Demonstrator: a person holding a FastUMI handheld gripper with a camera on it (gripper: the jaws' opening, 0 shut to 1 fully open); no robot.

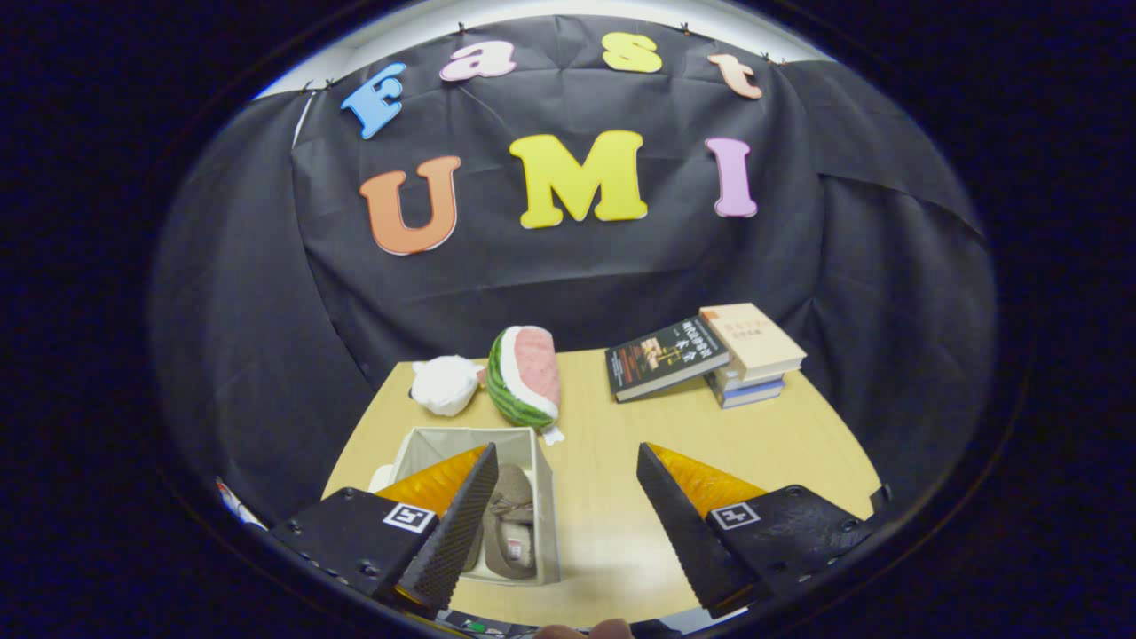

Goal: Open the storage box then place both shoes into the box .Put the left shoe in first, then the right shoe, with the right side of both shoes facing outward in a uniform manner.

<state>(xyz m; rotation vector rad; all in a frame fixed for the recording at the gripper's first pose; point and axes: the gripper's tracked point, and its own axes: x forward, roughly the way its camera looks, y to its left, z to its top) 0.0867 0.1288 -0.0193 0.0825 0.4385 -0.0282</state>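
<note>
Two fingers of the gripper [568,501] are spread wide, nothing held. Bare table [612,532] is seen between them. Behind the left finger, the open box [546,497] with shoes [513,524] inside. Further back: watermelon toy [525,374], books [710,355]

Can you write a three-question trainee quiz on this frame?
1. True or false: the gripper is shut on a shoe.
2. What lies inside the storage box? A) a book B) a shoe C) a watermelon toy
3. Fill in: the watermelon toy stands just beyond the ____.

Key: 1 false, the fingers are spread apart, holding nothing. 2 B. 3 storage box.
</note>
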